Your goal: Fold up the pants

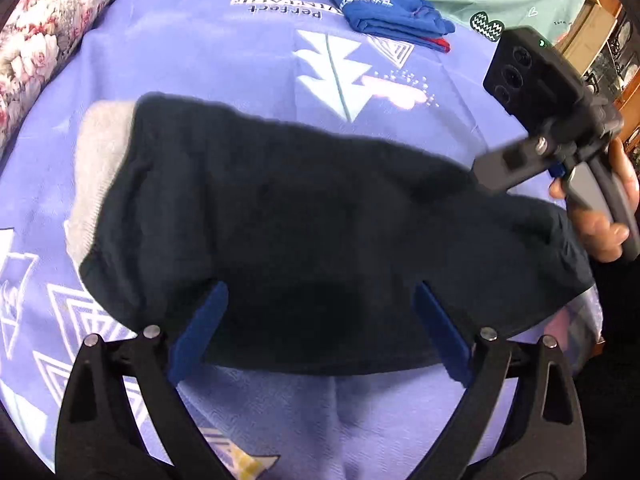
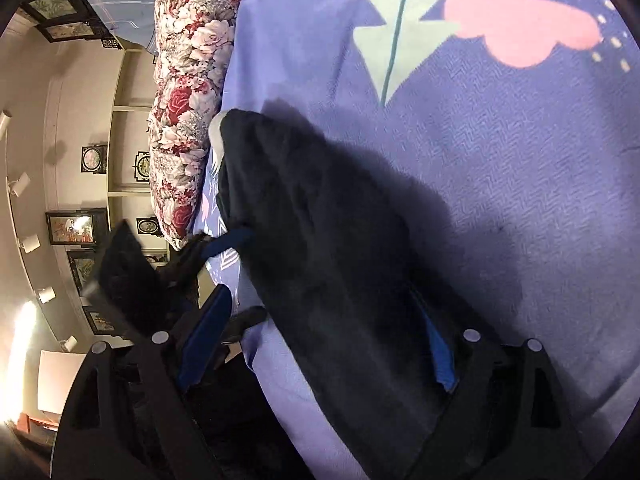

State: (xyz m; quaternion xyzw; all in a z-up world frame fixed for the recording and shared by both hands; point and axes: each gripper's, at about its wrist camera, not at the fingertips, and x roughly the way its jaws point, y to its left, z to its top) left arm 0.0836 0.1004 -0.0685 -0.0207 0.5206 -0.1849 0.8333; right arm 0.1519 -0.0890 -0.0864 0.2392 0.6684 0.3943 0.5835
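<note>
one dark pants (image 1: 304,216), one blue garment (image 1: 384,10)

Between the blue, matt pads of the left gripper (image 1: 320,332) lie dark pants (image 1: 304,216) of soft, fuzzy cloth; beneath them, a lilac bedsheet (image 1: 224,64) with fine herringbone weave; gripper arms matt black plastic.

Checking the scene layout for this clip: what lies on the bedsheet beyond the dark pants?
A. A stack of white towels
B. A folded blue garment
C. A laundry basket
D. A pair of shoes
B: a folded blue garment with white lettering lies on the bedsheet past the dark pants.
</note>
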